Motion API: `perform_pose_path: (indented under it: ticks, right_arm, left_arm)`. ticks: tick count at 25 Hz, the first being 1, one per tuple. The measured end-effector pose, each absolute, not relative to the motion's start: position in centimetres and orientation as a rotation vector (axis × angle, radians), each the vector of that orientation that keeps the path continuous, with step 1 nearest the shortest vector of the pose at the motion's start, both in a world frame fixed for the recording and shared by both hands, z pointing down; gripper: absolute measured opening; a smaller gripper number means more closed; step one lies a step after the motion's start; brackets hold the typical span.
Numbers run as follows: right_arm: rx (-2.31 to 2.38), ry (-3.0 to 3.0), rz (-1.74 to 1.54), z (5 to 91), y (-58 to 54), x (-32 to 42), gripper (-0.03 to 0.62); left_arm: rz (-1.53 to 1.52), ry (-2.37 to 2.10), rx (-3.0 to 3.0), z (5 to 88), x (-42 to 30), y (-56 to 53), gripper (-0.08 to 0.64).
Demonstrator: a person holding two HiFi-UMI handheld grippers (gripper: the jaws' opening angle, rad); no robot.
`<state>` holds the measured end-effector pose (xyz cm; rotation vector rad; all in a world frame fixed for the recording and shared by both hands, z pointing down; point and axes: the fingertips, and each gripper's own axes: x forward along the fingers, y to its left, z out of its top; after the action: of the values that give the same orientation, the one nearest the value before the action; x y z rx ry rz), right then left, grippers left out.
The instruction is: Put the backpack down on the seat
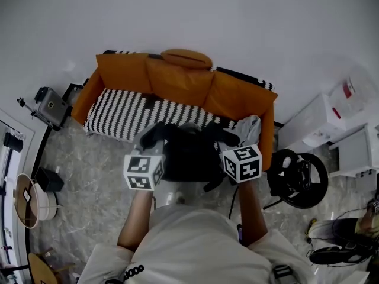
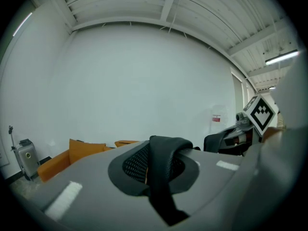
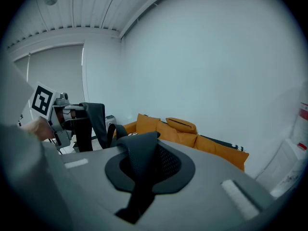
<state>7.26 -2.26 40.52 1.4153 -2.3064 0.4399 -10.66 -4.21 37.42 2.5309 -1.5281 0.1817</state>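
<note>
Holds backpack aloft between left gripper and right gripper, each clamped tight on a mesh strap; hangs just short of striped sofa seat; seat straight ahead, about equally near both.

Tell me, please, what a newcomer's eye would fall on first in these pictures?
The orange sofa with its black-and-white striped seat stands out against the white wall. In front of it, the dark backpack hangs between the left gripper and right gripper, each shut on a black mesh strap.
</note>
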Motion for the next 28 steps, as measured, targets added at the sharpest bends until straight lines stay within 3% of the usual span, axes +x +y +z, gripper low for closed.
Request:
perform_pose_path:
  ticks: [28]
  right_arm:
    - [1.386, -2.249, 0.426, 42.9, -10.9, 3.9, 0.015]
  left_arm:
    - [0.173, -1.478, 2.493, 39.9, -14.4, -13.2, 0.029]
